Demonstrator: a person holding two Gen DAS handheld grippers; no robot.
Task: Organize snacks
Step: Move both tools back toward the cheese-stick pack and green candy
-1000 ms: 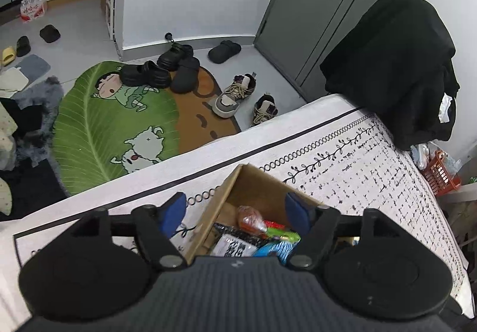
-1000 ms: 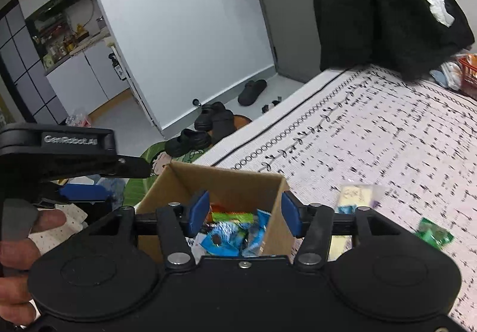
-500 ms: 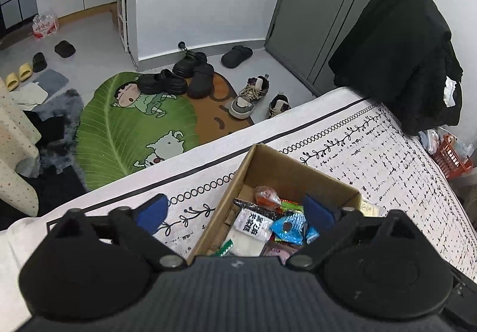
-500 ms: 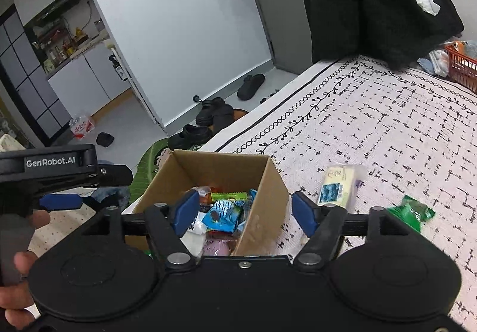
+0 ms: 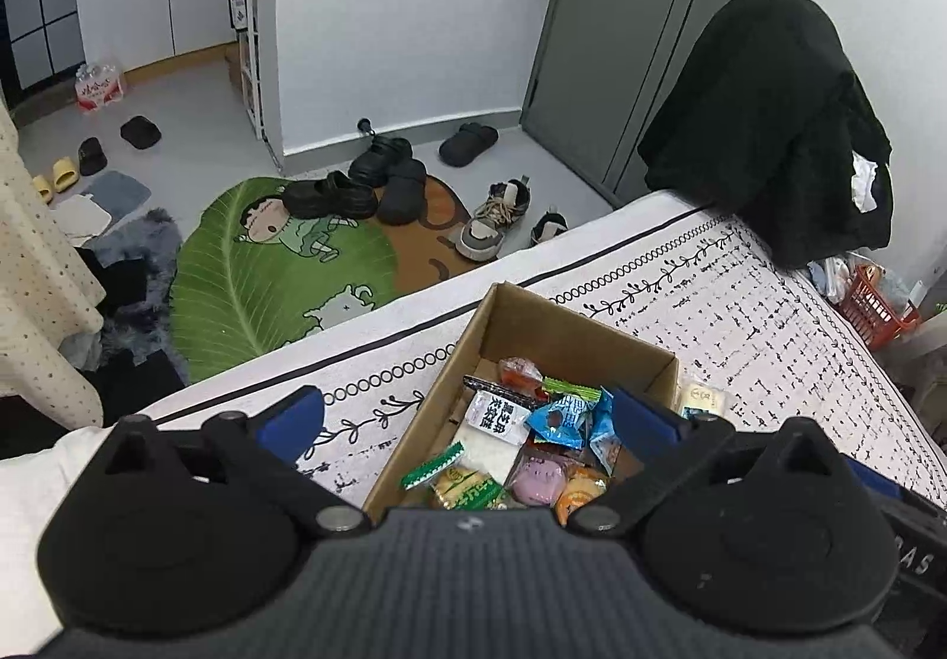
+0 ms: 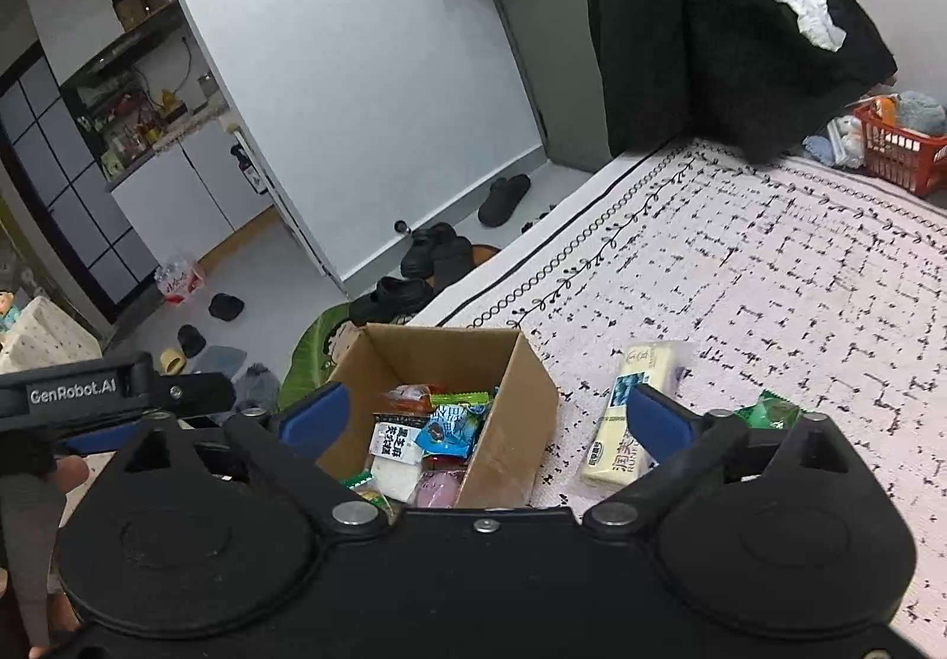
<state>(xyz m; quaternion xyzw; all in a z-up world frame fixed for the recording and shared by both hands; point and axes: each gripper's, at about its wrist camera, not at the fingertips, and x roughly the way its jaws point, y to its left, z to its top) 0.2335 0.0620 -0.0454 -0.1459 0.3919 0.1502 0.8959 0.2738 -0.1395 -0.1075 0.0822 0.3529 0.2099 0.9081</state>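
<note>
A cardboard box (image 6: 509, 422) of snacks sits on the patterned bedspread (image 6: 769, 292); both grippers hover over its near end, the left gripper (image 5: 467, 419) and the right gripper (image 6: 482, 413) each spread wide with nothing between the fingers. Just beside the box, on its right, lies a pale yellow packet (image 6: 627, 422), and a green packet (image 6: 769, 410) lies just beyond that, partly hidden by the right gripper's finger.
</note>
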